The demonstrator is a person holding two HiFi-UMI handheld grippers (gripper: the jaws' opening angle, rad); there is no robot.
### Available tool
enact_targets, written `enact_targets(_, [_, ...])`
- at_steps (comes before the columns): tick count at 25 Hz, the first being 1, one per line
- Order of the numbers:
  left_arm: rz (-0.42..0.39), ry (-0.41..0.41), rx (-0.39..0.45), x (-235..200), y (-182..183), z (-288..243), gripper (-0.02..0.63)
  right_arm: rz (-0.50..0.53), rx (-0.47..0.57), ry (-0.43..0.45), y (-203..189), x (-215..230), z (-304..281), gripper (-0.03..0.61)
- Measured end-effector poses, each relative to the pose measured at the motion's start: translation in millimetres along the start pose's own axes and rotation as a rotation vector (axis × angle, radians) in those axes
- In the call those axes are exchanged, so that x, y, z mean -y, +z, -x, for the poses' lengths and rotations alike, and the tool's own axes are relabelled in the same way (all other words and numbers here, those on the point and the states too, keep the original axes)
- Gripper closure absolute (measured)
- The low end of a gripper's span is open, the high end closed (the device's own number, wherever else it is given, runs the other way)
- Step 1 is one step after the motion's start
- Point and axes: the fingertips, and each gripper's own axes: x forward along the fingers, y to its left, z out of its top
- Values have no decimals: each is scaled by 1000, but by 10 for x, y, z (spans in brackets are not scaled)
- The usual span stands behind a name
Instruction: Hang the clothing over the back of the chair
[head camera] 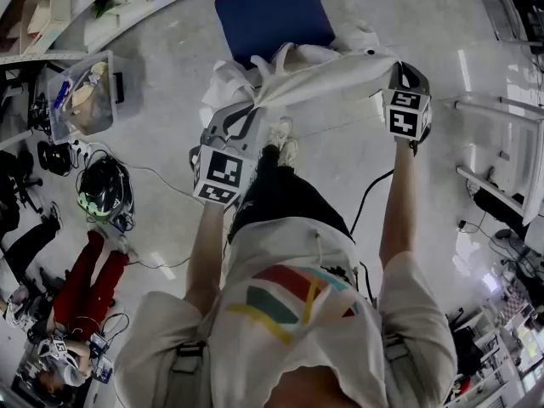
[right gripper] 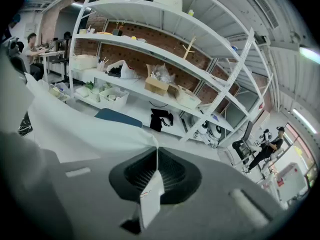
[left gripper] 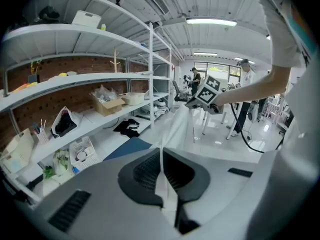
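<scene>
A white garment [head camera: 319, 76] hangs stretched between my two grippers, above the floor in front of the blue chair [head camera: 274, 14]. My left gripper [head camera: 253, 107] is shut on one edge of it; in the left gripper view the cloth [left gripper: 176, 126] runs out of the closed jaws toward the other gripper [left gripper: 207, 91]. My right gripper [head camera: 398, 73] is shut on the opposite edge. In the right gripper view the fabric [right gripper: 75, 129] spreads left from the pinch and a small tag [right gripper: 150, 196] hangs below it. The chair's blue pad [right gripper: 117, 118] lies beyond the cloth.
A clear plastic bin [head camera: 85, 96] and a helmet [head camera: 104, 189] sit on the floor at left, with cables around them. A person in red trousers [head camera: 89, 283] is low at left. White shelving [left gripper: 100, 79] lines one side, and a white table frame [head camera: 501, 143] stands at right.
</scene>
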Motion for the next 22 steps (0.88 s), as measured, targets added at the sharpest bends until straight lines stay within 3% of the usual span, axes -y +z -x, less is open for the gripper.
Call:
enact_targets(3, [-36, -27, 3, 129, 81, 22, 597, 10, -9, -7, -24, 63, -50, 569])
enact_targets(9, [29, -5, -16, 47, -45, -83, 595, -42, 1, 14, -37, 36, -46, 568])
enact_targets(15, [96, -4, 24, 31, -17, -111, 580, -82, 20, 59, -97, 49, 8, 558])
enact_targets(19, [124, 27, 15, -54, -48, -87, 494, -101, 38, 66, -101, 82, 42, 486])
enact_targets(22, [120, 22, -8, -28, -107, -81, 468, -103, 56, 78, -78, 69, 102, 445])
